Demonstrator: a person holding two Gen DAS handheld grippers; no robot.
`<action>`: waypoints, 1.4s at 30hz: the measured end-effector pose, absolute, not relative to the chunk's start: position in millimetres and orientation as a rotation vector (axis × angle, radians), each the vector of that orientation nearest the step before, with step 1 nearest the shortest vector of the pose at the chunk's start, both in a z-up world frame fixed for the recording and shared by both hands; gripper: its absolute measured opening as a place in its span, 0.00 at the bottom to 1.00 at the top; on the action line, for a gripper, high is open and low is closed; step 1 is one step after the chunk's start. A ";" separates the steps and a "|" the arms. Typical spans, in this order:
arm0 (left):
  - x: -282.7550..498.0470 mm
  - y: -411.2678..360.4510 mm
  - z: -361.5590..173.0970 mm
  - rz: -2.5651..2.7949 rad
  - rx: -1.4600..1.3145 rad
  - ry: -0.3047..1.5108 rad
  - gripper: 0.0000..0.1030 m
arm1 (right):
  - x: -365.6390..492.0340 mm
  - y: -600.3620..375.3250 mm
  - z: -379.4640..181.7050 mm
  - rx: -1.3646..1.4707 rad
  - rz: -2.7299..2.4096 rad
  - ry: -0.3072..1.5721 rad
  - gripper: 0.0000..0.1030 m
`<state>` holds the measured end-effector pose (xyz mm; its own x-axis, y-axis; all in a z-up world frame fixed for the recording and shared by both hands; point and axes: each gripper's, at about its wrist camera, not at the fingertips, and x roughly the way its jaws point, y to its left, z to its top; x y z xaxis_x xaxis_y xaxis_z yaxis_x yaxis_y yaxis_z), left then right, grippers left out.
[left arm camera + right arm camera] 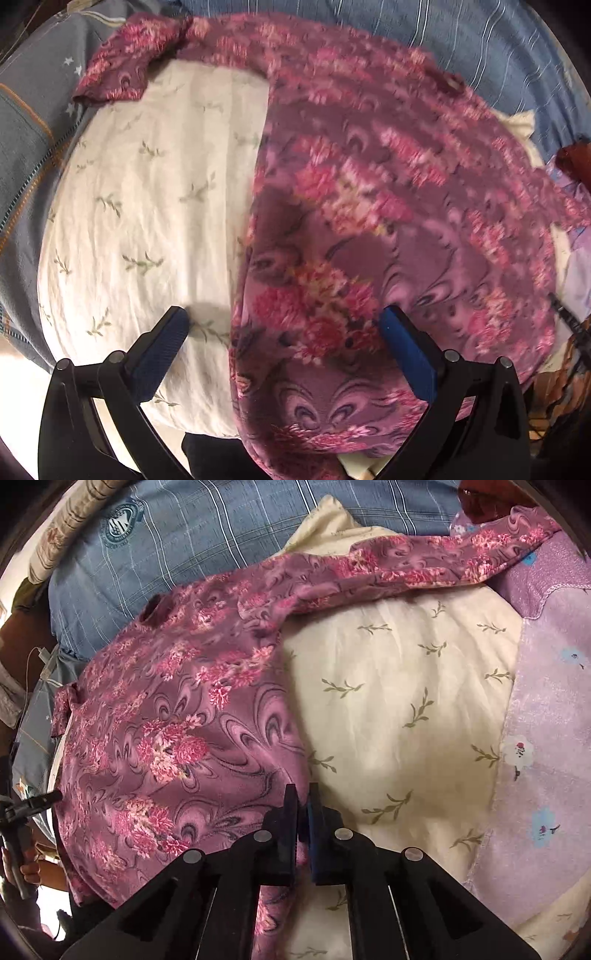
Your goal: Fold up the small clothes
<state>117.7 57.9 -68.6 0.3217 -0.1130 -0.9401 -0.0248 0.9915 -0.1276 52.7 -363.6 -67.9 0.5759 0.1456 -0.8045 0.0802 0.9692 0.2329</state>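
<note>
A purple shirt with pink flowers [369, 206] lies spread on a cream cushion with a green sprig print [147, 206]. My left gripper [284, 325] is open, its fingers astride the shirt's left edge near the hem, just above the cloth. In the right wrist view the same shirt [177, 716] covers the left half of the cushion [399, 709], one sleeve [424, 565] stretched to the upper right. My right gripper [303, 805] is shut on the shirt's right edge near the hem. The left gripper also shows at the far left of that view [22, 812].
Blue striped and checked bedding [207, 535] lies behind the cushion. A lilac flowered cloth [546, 709] covers the right side. Grey-blue star-print fabric [33, 122] lies to the left. The cushion's front edge drops off near me.
</note>
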 end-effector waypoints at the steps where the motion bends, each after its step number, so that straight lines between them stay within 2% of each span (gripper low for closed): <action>1: 114.8 55.1 -68.7 -0.052 -0.095 1.234 1.00 | 52.8 -362.7 -65.1 0.257 0.043 0.964 0.11; 5: 108.5 48.4 -44.4 -0.090 -0.072 1.178 1.00 | 50.8 -390.4 -34.7 0.287 0.033 0.920 0.12; 9: 116.7 35.9 -11.2 -0.135 -0.105 1.098 1.00 | 57.6 -476.3 33.5 0.343 -0.151 0.779 0.14; 10: 122.3 28.9 -6.2 -0.151 -0.117 1.087 1.00 | 60.3 -496.5 48.2 0.353 -0.202 0.749 0.20; 11: 127.0 22.1 -3.9 -0.167 -0.124 1.081 1.00 | 63.8 -520.7 63.7 0.371 -0.254 0.720 0.33; 13: 142.1 -0.6 -8.7 -0.179 -0.118 1.085 1.00 | 74.8 -570.8 88.0 0.442 -0.352 0.659 0.46; 18: 155.6 -39.4 -58.2 -0.191 -0.065 1.215 1.00 | 107.5 -638.3 91.2 0.656 -0.368 0.618 0.46; 21: 150.7 -59.0 -63.3 -0.153 0.090 1.174 1.00 | 125.0 -657.6 76.7 0.724 -0.407 0.606 0.46; 24: 151.4 -58.4 -63.0 -0.164 0.078 1.180 1.00 | 138.9 -667.4 54.9 0.788 -0.410 0.608 0.40; 25: 151.8 -55.8 -62.7 -0.169 0.063 1.180 1.00 | 138.7 -668.7 51.5 0.788 -0.411 0.602 0.26; 26: 152.3 -54.2 -62.5 -0.172 0.056 1.181 1.00 | 140.8 -667.2 49.9 0.777 -0.417 0.593 0.05; 32: 148.4 -46.8 -60.3 -0.199 0.052 1.169 1.00 | 151.6 -588.5 84.4 0.596 -0.283 0.551 0.06; 37: 145.5 -21.9 -47.1 -0.235 -0.047 1.163 1.00 | 190.4 -426.8 106.7 0.451 0.086 0.593 0.06; 42: 136.9 19.4 -33.1 -0.201 -0.116 1.127 1.00 | 228.1 -254.1 76.4 0.426 0.392 0.694 0.06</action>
<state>136.9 19.4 -33.1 0.4137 -0.2178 -0.8840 0.1005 0.9760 -0.1934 228.1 -254.1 76.4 0.7033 0.4792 -0.5251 -0.2031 0.8433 0.4975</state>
